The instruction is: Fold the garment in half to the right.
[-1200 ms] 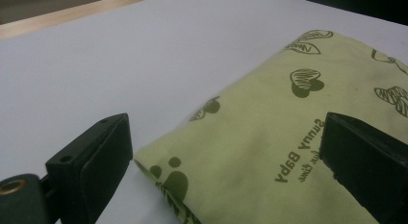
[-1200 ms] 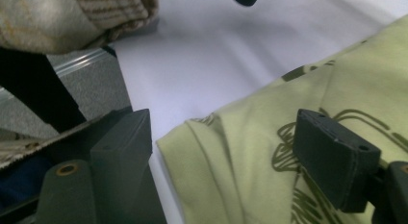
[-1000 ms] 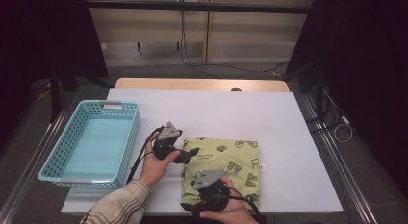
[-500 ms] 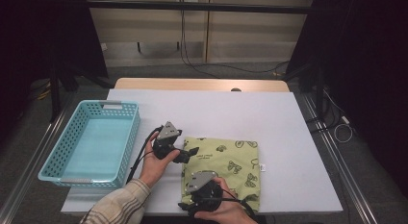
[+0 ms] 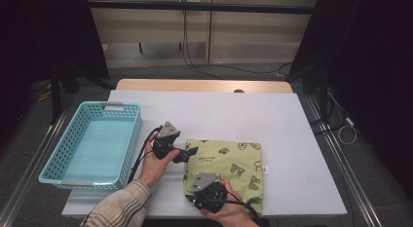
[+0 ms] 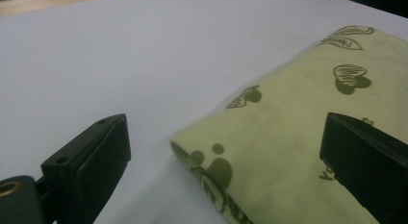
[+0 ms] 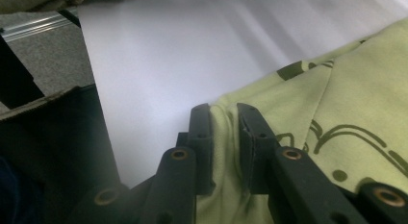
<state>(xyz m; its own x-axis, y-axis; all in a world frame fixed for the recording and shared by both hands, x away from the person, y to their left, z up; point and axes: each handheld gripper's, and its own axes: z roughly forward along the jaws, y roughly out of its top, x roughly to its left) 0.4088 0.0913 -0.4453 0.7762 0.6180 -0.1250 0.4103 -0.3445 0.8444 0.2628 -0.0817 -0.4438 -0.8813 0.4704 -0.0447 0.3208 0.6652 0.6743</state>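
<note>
Currently the folded green cloth (image 5: 228,164) lies flat on the white table (image 5: 234,115), right of the blue basket (image 5: 90,144). The right gripper (image 7: 223,113) sits at the cloth's near left corner; its jaws have just been closing and now pinch a raised fold of fabric between them. The left gripper (image 6: 226,137) rests at the cloth's far left corner with jaws wide apart. One jaw stands over the cloth, probably not touching it; the other stands over bare table.
</note>
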